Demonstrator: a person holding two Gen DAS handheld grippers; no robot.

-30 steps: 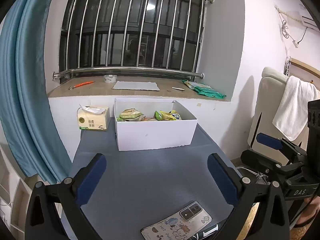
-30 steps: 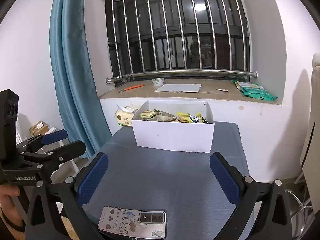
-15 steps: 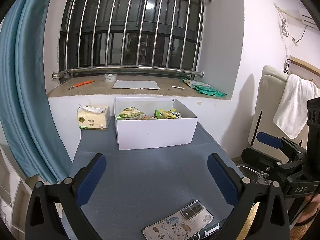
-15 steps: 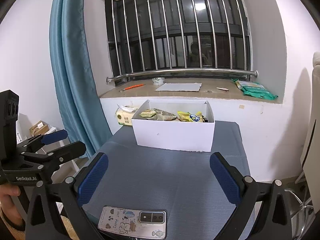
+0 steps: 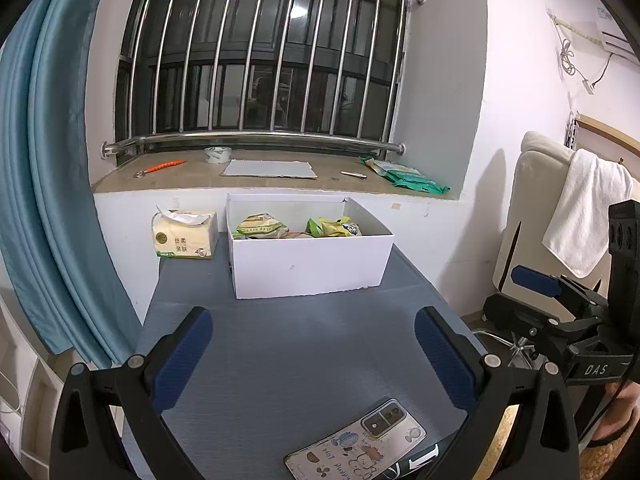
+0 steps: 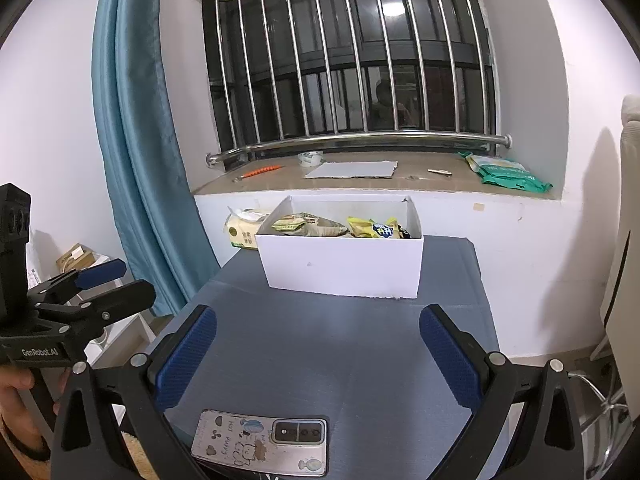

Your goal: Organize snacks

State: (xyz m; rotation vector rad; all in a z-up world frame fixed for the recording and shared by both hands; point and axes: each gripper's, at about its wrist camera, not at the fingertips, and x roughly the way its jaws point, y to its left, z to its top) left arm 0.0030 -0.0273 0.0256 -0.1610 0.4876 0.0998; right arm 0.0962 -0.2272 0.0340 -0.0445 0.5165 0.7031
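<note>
Left gripper (image 5: 314,354): jaws spread wide, holding nothing, above the near table (image 5: 304,344).
Right gripper (image 6: 318,356): likewise spread, empty.
Snack packets (image 6: 340,227): inside the white box (image 6: 340,268) at the table's far end.
Phone (image 6: 260,446): face down at the near edge.

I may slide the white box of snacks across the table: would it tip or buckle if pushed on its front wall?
The white box looks low and wide, so it would probably slide rather than tip. Its thin card walls may flex under a push. Only a few snack packets lie inside, so it is likely light.
</note>
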